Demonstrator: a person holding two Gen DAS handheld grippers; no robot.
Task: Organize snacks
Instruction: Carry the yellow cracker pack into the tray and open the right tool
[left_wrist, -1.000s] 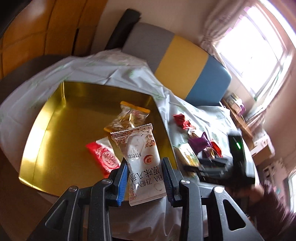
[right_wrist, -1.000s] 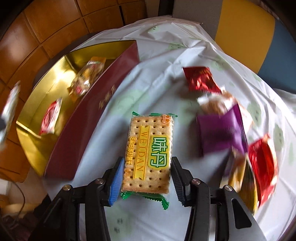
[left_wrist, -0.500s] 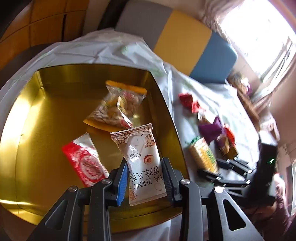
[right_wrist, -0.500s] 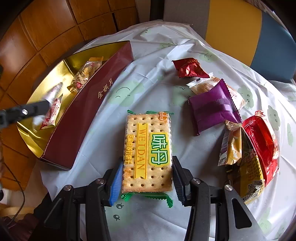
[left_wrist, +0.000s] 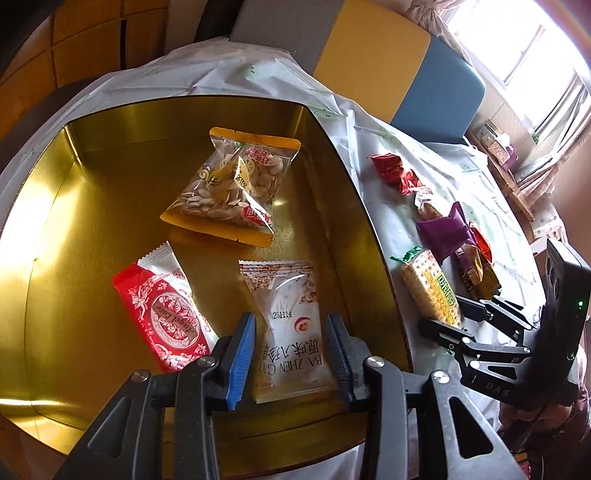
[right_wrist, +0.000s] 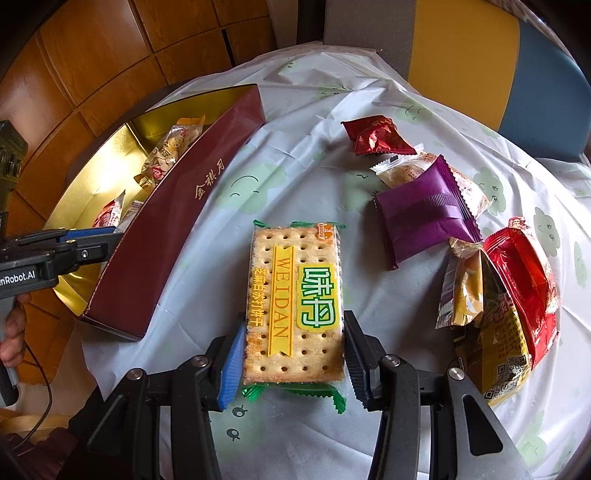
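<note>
My left gripper (left_wrist: 291, 354) is open over the gold box (left_wrist: 92, 206); a white snack packet (left_wrist: 291, 332) lies on the box floor between its fingers. A red-and-white packet (left_wrist: 162, 310) and a bag of seeds (left_wrist: 229, 188) also lie in the box. My right gripper (right_wrist: 291, 354) has its fingers against both sides of a cracker pack (right_wrist: 295, 299) that rests on the tablecloth. The cracker pack (left_wrist: 432, 288) and right gripper (left_wrist: 461, 321) also show in the left wrist view. The left gripper (right_wrist: 88, 240) shows at the left of the right wrist view.
The box's maroon wall (right_wrist: 184, 218) stands left of the crackers. Loose snacks lie on the white tablecloth (right_wrist: 295, 162): a dark red packet (right_wrist: 376, 136), a purple packet (right_wrist: 424, 214), a red packet (right_wrist: 524, 277) and a gold packet (right_wrist: 480, 317). A grey, yellow and blue chair back (left_wrist: 373, 59) stands behind.
My left gripper has moved down into the box and opened, and the white packet now lies on the box floor. The right gripper stays closed around the cracker pack.
</note>
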